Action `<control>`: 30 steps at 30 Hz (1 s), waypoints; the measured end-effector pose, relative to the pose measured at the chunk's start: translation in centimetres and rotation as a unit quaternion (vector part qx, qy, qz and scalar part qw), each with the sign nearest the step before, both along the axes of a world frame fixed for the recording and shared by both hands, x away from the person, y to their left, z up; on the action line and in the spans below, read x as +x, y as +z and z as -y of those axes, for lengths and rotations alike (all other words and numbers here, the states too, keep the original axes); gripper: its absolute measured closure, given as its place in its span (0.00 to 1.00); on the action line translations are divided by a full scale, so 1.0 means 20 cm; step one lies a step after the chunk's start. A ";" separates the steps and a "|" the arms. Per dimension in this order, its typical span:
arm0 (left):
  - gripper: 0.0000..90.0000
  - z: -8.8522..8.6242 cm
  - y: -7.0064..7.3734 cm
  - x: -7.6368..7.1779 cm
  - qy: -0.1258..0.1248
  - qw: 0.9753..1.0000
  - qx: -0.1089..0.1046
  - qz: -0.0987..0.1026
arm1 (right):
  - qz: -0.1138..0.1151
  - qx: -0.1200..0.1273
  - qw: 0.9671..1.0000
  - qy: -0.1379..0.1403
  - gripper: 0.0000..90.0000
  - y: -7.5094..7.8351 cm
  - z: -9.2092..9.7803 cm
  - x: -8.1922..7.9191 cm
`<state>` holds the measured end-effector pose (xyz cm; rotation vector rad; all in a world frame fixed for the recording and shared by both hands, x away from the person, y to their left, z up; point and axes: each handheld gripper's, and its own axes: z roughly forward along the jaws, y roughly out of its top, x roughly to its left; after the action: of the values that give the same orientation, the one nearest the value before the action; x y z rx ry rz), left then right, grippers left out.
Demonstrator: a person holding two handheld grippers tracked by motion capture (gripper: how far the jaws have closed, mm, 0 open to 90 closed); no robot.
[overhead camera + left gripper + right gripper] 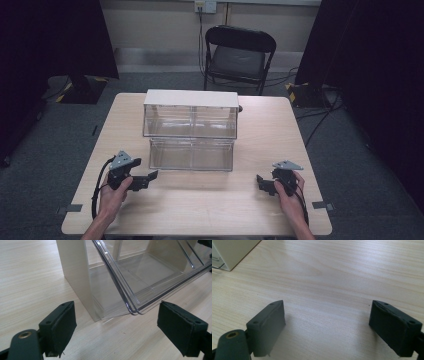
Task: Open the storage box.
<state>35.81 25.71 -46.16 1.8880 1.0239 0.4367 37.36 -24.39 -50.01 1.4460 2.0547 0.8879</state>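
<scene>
**Two grippers held apart beside a clear bin unit**

A wooden table [210, 200] carried a white-framed storage unit [191, 100] with clear tilt-out bins; the lower bin [192, 154] stood tipped open toward the person. The bins' contents were hard to make out through the glare. The left gripper [148, 178] sat just beside the bin's near corner, fingers [60, 327] spread wide, grasping nothing. The right gripper [261, 181] rested farther from the bin, fingers [268, 325] likewise released over bare wood.
</scene>
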 end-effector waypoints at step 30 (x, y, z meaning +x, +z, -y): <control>0.17 0.01 0.03 0.01 0.013 1.000 -0.013 0.005 | 0.000 0.000 1.000 0.000 0.14 0.00 0.00 0.00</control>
<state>35.99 25.46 -45.64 1.8504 1.0428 0.4453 37.36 -24.39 -50.01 1.4464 2.0545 0.8879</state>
